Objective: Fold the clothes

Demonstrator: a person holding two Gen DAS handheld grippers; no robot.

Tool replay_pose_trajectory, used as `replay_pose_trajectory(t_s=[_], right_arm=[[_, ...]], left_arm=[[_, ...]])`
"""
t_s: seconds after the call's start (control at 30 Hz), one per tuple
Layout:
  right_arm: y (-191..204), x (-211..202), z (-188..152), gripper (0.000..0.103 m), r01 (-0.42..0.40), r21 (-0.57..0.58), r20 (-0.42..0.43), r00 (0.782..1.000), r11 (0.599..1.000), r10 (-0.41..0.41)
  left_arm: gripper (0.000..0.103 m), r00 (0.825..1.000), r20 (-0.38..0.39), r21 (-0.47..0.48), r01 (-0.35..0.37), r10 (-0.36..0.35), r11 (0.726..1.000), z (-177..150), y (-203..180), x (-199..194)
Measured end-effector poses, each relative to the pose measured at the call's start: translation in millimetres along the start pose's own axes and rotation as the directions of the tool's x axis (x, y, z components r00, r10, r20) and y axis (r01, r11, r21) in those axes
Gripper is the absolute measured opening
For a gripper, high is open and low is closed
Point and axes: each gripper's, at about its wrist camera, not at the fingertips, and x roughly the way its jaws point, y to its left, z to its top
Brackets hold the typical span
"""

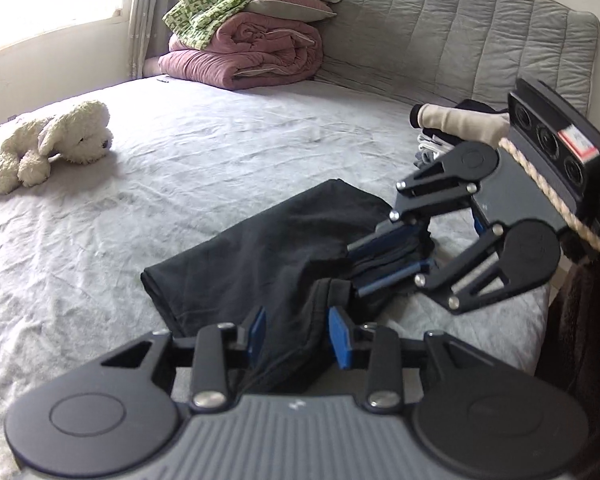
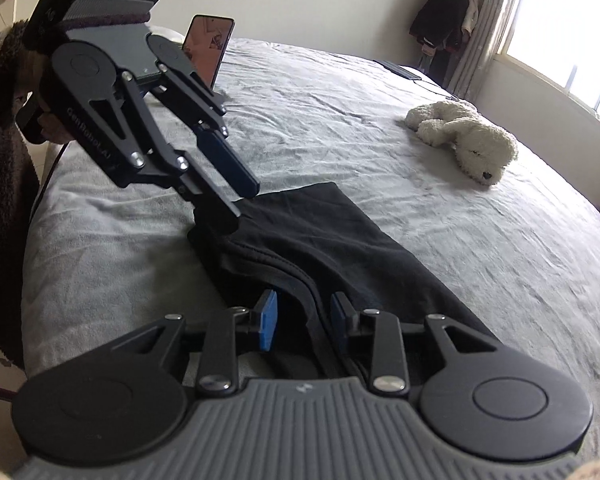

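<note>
A black garment (image 1: 260, 252) lies folded lengthwise on the grey bed sheet (image 1: 180, 184); it also shows in the right wrist view (image 2: 332, 240). My left gripper (image 1: 296, 330) has its blue pads apart around the garment's near edge, fabric bunched between them. My right gripper (image 1: 384, 258) reaches in from the right, its fingers on either side of the garment's other corner. In the right wrist view my right gripper (image 2: 304, 316) straddles the collar edge with a visible gap, and my left gripper (image 2: 236, 196) touches the far corner.
A white plush dog (image 1: 56, 144) lies on the left of the bed. Folded pink quilts and a green blanket (image 1: 244, 40) are stacked by the grey headboard (image 1: 460, 40). A pile of folded clothes (image 1: 452, 128) sits at the right edge. A phone (image 2: 208, 48) stands upright.
</note>
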Motion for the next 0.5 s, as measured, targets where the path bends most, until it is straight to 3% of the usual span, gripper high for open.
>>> replay_pose_trajectory(t_s=[0.13, 0.2, 0.23, 0.5], right_arm=[[8, 11, -3, 0.034, 0.032, -0.060, -0.002, 0.999, 0.998, -0.032], [9, 16, -3, 0.019, 0.043, -0.079, -0.013, 0.999, 0.996, -0.044], [10, 19, -2, 0.002, 0.049, -0.089, -0.019, 0.999, 0.995, -0.050], [22, 17, -4, 0.001, -0.011, -0.183, -0.091, 0.996, 0.983, -0.005]], left_arm=[[0.035, 0.999, 0.041, -0.084, -0.005, 0.008, 0.996, 7, 10, 14], [0.034, 1.000, 0.021, -0.091, -0.016, 0.018, 0.996, 9, 12, 27], [0.034, 1.000, 0.005, -0.090, -0.019, 0.020, 0.996, 9, 12, 33], [0.035, 0.992, -0.100, 0.002, -0.078, 0.078, 0.997, -1, 9, 53]])
